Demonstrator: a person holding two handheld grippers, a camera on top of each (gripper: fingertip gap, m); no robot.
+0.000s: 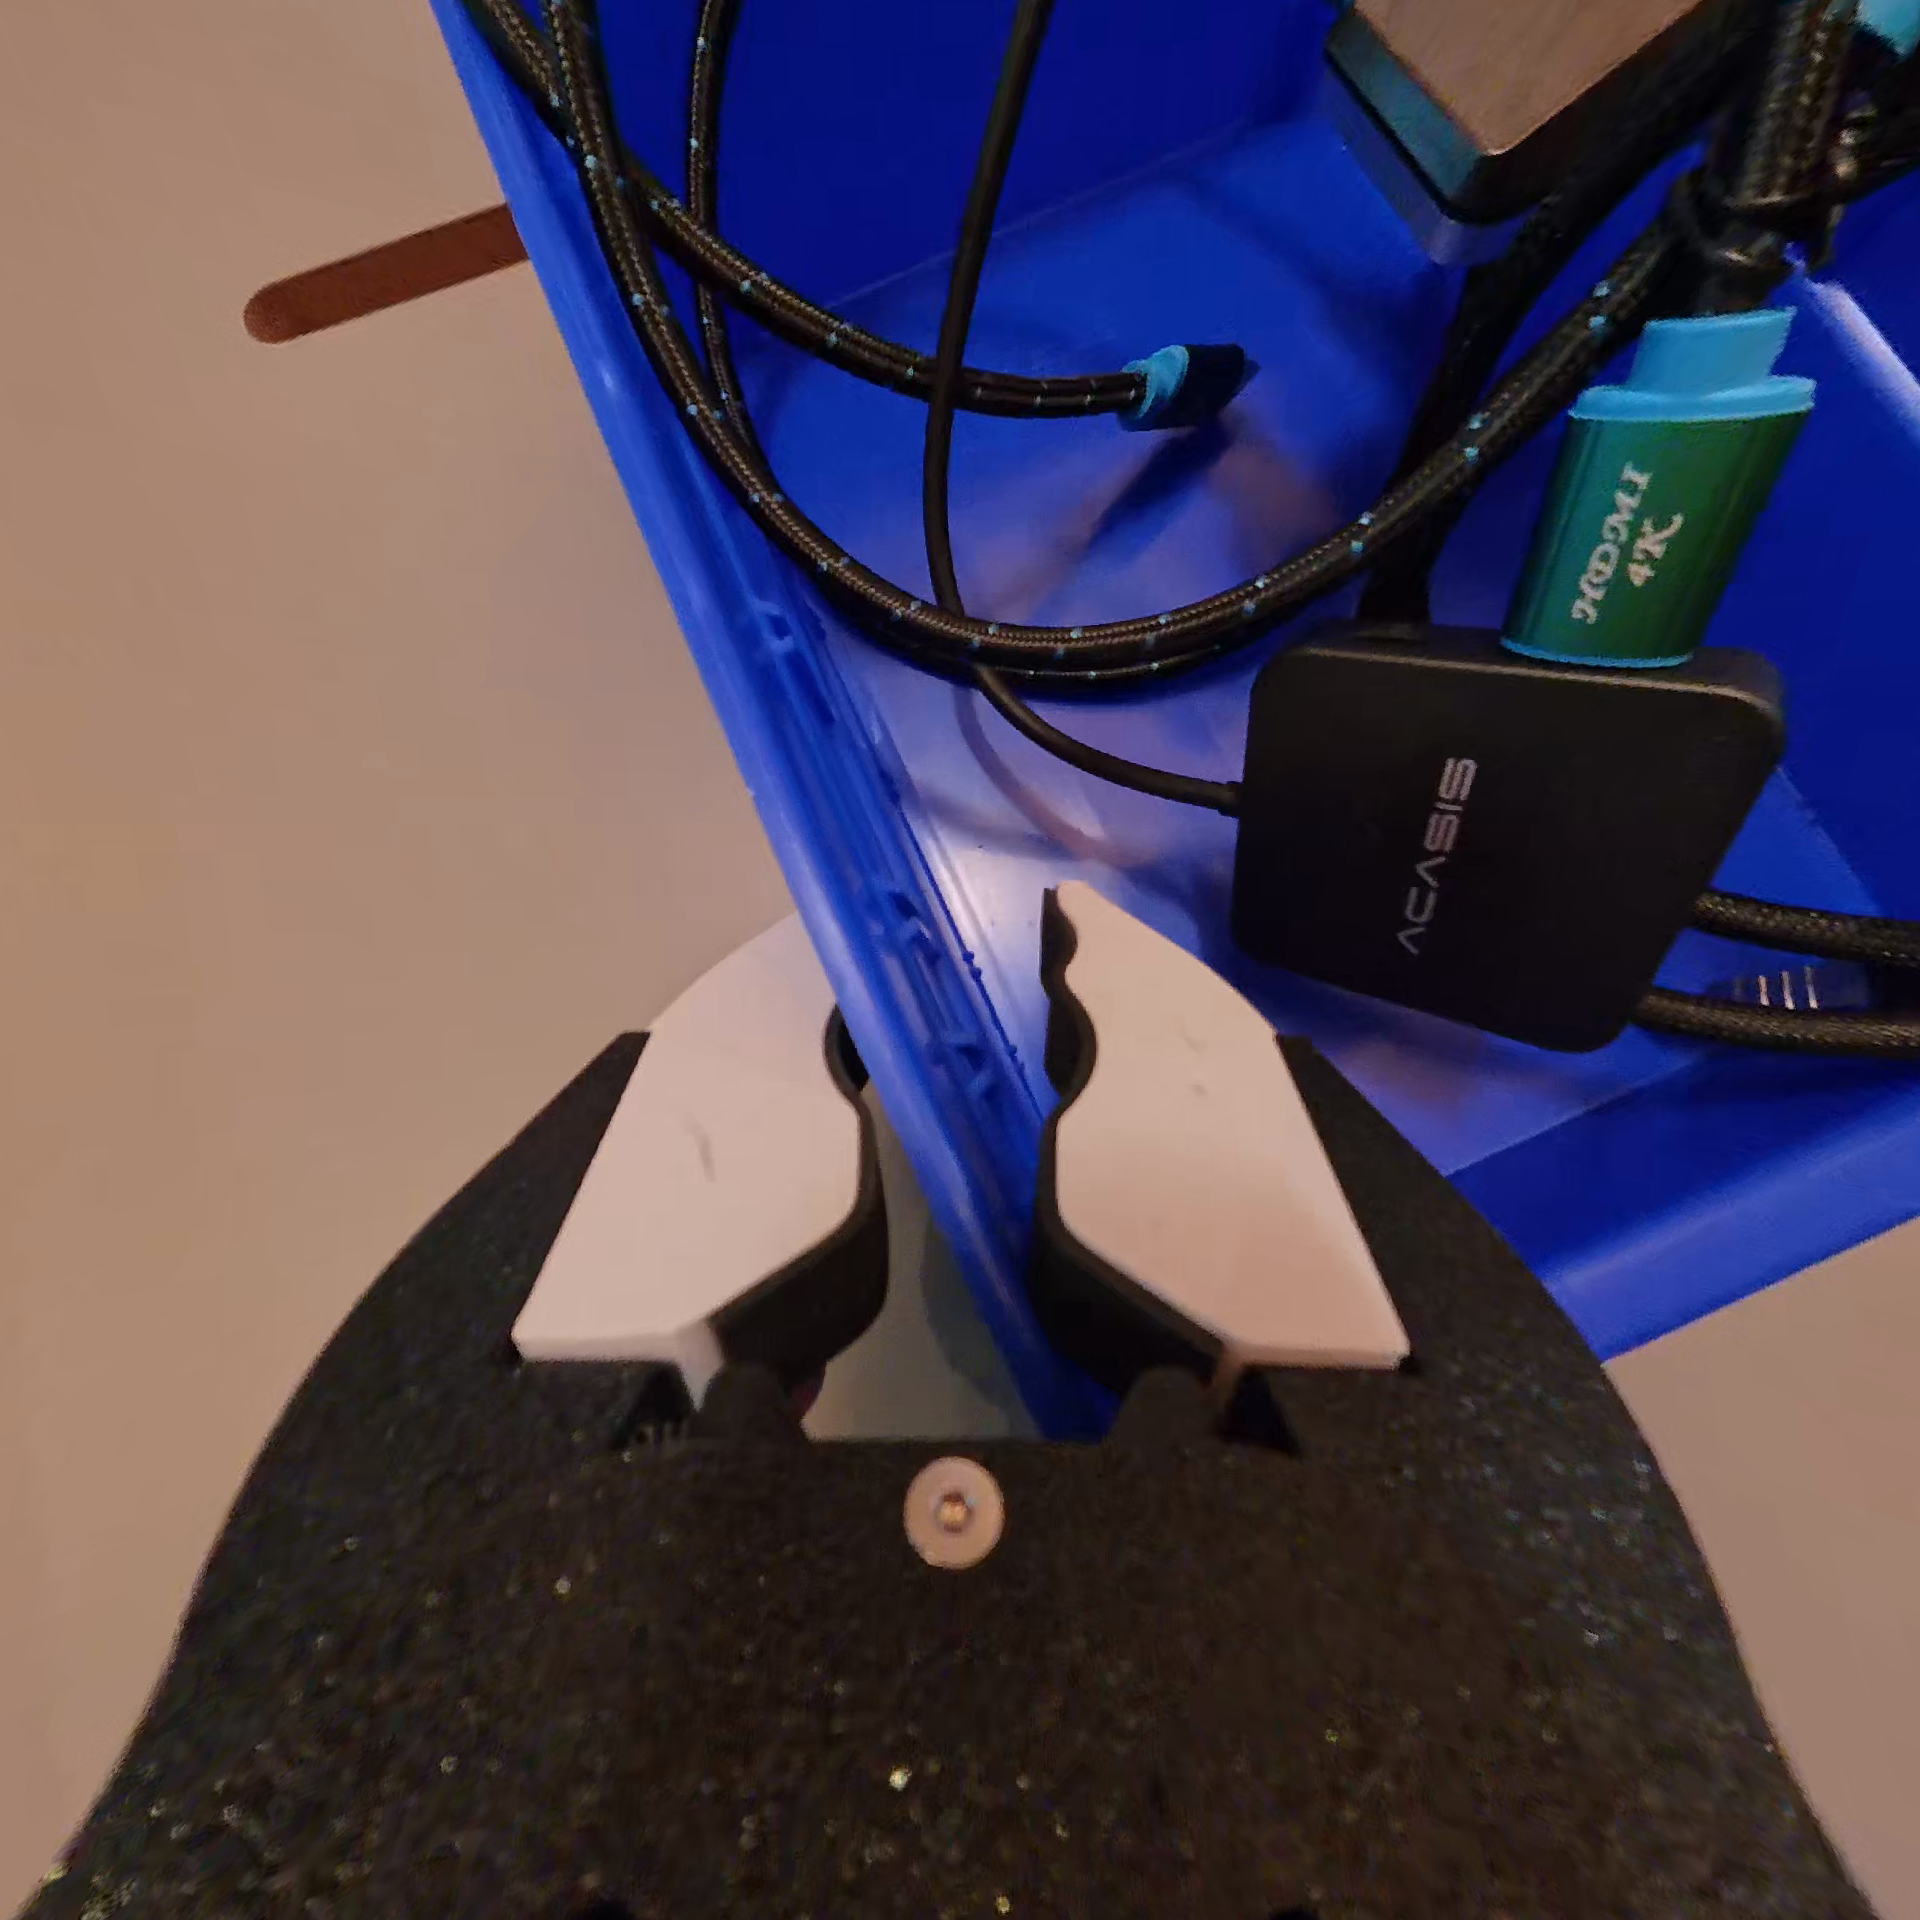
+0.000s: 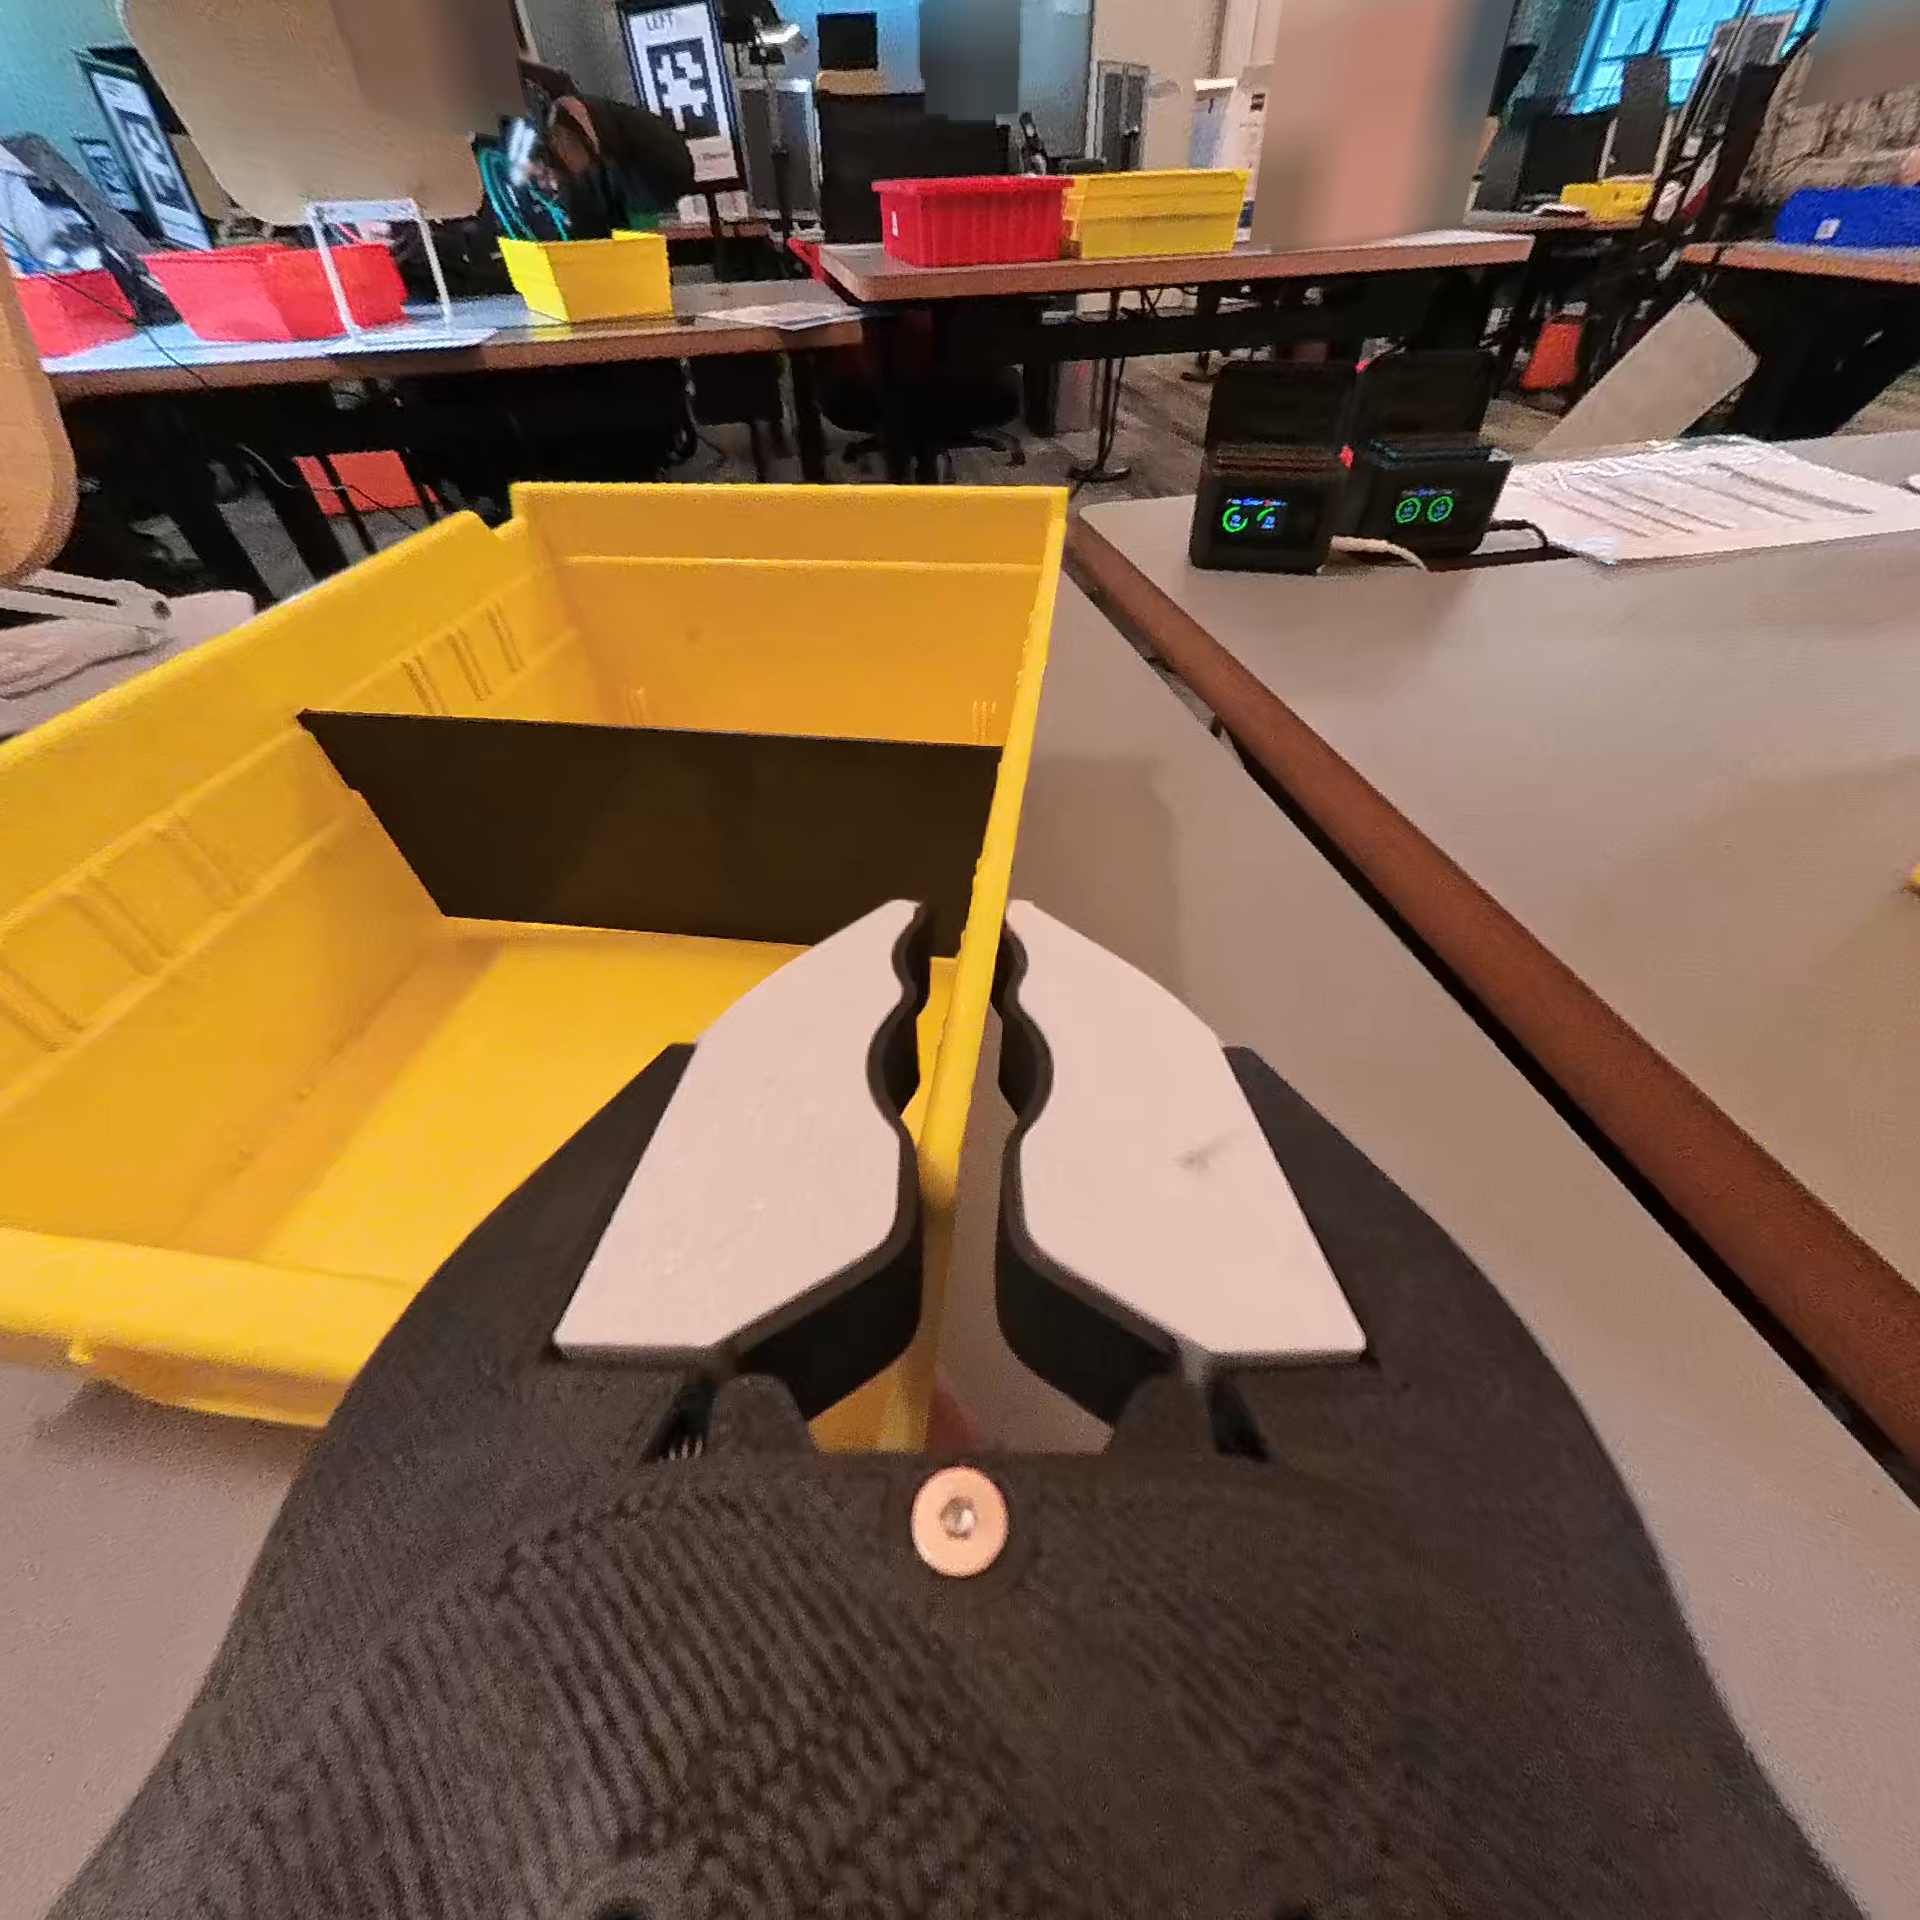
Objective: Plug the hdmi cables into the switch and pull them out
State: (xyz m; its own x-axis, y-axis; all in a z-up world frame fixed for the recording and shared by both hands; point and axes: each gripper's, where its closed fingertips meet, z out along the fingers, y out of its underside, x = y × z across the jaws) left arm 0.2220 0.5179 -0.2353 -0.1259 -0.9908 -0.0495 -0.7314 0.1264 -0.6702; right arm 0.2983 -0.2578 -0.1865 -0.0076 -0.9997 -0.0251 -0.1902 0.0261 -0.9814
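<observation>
A blue bin [image 1: 904, 894] holds a black square switch [image 1: 1496, 842]. A green HDMI plug [image 1: 1652, 520] sits in the switch's far edge. Braided cables [image 1: 1808, 935] leave its right side and a thin black cable [image 1: 1039, 727] its left. A loose black plug with a teal collar [image 1: 1184, 379] lies on the bin floor. My left gripper [image 1: 935, 935] straddles the blue bin's side wall and is shut on it. My right gripper [image 2: 961, 914] is shut on the right wall of an empty yellow bin [image 2: 997, 790].
A black divider [image 2: 665, 821] crosses the yellow bin. A second table [image 2: 1558, 748] stands to the right with two black devices with lit screens [image 2: 1351, 468] and papers [image 2: 1704, 488]. Red and yellow bins [image 2: 1060, 213] sit on far tables. A grey-edged block [image 1: 1507, 83] overhangs the blue bin.
</observation>
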